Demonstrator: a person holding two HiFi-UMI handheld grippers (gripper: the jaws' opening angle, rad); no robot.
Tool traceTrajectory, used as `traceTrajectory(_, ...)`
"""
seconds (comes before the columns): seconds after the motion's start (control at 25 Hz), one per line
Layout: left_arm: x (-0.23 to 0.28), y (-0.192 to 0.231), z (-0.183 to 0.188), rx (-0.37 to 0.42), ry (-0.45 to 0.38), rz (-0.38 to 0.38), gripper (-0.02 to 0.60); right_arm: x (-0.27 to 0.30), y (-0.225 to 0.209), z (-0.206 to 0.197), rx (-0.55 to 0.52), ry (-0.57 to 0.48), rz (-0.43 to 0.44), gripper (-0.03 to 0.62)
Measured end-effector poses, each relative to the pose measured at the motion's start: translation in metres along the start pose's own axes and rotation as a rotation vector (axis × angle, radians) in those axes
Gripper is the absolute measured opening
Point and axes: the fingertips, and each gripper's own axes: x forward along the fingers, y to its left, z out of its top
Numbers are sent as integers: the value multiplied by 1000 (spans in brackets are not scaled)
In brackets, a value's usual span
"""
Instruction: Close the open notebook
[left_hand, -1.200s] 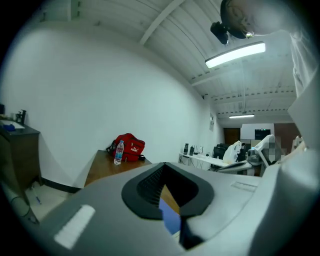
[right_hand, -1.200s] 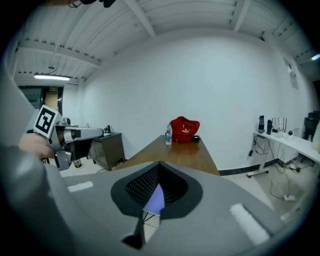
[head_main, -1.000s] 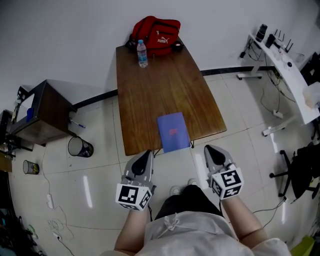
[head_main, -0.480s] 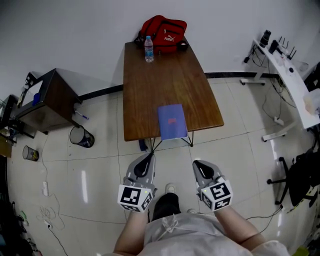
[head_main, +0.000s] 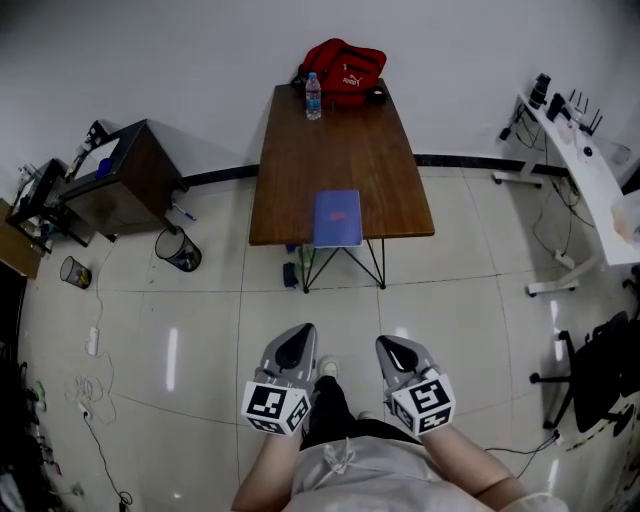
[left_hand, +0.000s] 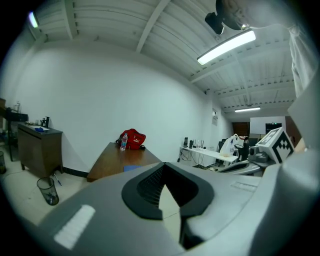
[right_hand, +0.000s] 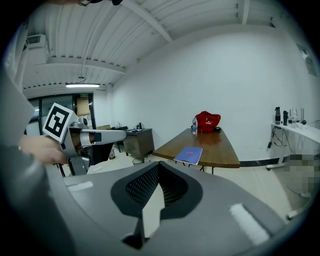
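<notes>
The notebook (head_main: 337, 217) lies closed, blue cover up, at the near edge of the brown table (head_main: 340, 140). It also shows as a blue sheet (right_hand: 189, 155) in the right gripper view and as a blue sliver (left_hand: 131, 168) in the left gripper view. My left gripper (head_main: 298, 342) and right gripper (head_main: 392, 348) hang side by side close to my body, over the tiled floor, well short of the table. Both are shut and hold nothing. In their own views the left gripper (left_hand: 167, 192) and right gripper (right_hand: 156, 192) point toward the table.
A red bag (head_main: 345, 72) and a water bottle (head_main: 313, 97) stand at the table's far end. A dark cabinet (head_main: 120, 180), a mesh bin (head_main: 178, 250) and a cup (head_main: 73, 272) are at the left. At the right are a white desk (head_main: 580, 170) and a black chair (head_main: 600, 370).
I have stepped back: the table and notebook have shrunk and moved up the head view. Both grippers came back with me, still shut and empty.
</notes>
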Motion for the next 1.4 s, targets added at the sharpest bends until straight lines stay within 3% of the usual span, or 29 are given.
traceTrajectory(0.32, -63, -41, -8, 2, -7, 77, 6, -57, 19, -22, 5, -19, 33, 8)
traceTrajectory(0.48, -86, -41, -8, -51, -25, 84, 6, -70, 32, -20, -1, -30, 24, 8)
traceTrajectory(0.96, -137, -18, 16, 13, -37, 0, 6, -76, 80, -2, 9, -78, -79, 8)
traceTrajectory(1.4, -158, -2, 23, 56, -53, -72, 6, -63, 125, 14, -32, -118, -91, 6)
